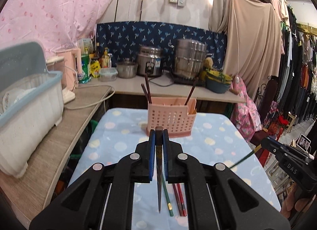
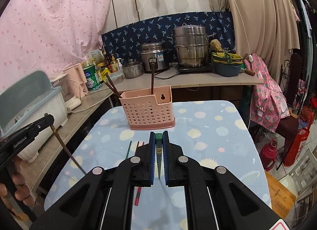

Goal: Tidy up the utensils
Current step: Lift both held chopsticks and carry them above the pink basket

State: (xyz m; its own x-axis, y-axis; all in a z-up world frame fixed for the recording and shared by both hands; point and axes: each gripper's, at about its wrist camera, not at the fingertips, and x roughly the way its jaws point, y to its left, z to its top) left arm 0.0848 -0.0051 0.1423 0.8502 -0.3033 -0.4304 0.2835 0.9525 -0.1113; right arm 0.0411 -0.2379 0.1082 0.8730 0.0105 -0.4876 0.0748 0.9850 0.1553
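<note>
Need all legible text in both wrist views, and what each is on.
"DAS" on the right gripper's black body, seen from the left wrist view.
"GenRobot.AI" on the left gripper's black body, seen from the right wrist view.
Rice cooker label: too small to read.
Green can label: blurred.
Gold marks on the held brown chopstick and green chopstick: unreadable.

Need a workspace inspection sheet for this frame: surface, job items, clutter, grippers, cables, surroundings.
Surface: table under a blue spotted cloth.
Job's things: pink utensil holder upright, holding three dark chopsticks; one green chopstick and two red chopsticks lying on the cloth.
Clutter: nothing seen on the table.
Grippers: left gripper shut on a brown chopstick; right gripper shut on a green chopstick.
Cables: white cord on the side counter.
Surroundings: rice cooker, steamer pot, dish rack, hanging clothes.
</note>
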